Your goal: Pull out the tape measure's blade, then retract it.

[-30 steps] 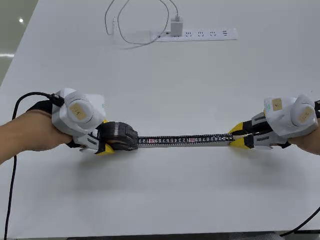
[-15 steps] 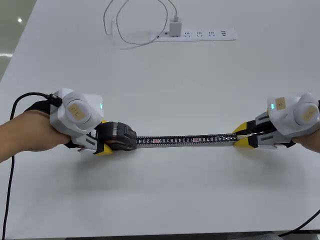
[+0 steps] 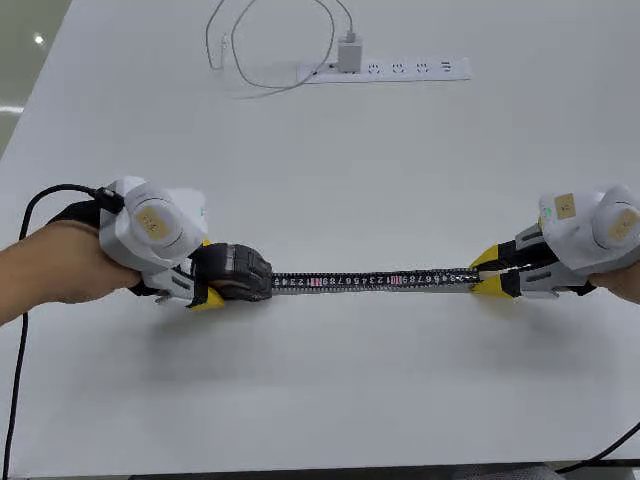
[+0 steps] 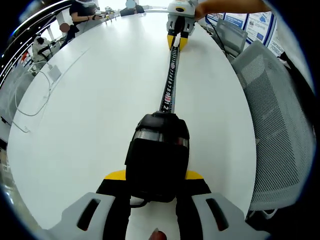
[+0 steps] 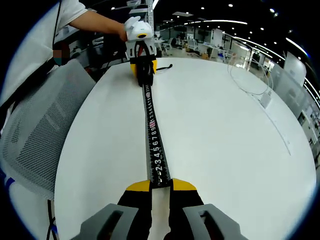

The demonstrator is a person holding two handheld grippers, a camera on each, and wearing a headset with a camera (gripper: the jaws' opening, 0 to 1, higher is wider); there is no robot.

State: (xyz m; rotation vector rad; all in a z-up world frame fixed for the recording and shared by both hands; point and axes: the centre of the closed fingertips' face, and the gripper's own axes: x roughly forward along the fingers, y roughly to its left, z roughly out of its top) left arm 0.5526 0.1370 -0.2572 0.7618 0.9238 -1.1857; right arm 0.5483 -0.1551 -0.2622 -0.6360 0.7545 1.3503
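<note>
At the table's [image 3: 330, 160] left, the left gripper [image 3: 214, 274] clamps the case [image 3: 237, 271]. Its blade [image 3: 370, 281] runs taut rightward, low over the table, tip pinched by the right gripper [image 3: 489, 271]. Pulling well likely means bracing the case and drawing straight along the blade, level, without twisting it.

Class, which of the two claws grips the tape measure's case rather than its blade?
The left claw, clamped around the black plastic tape measure case; the right claw pinches only the end of the black numbered blade.
</note>
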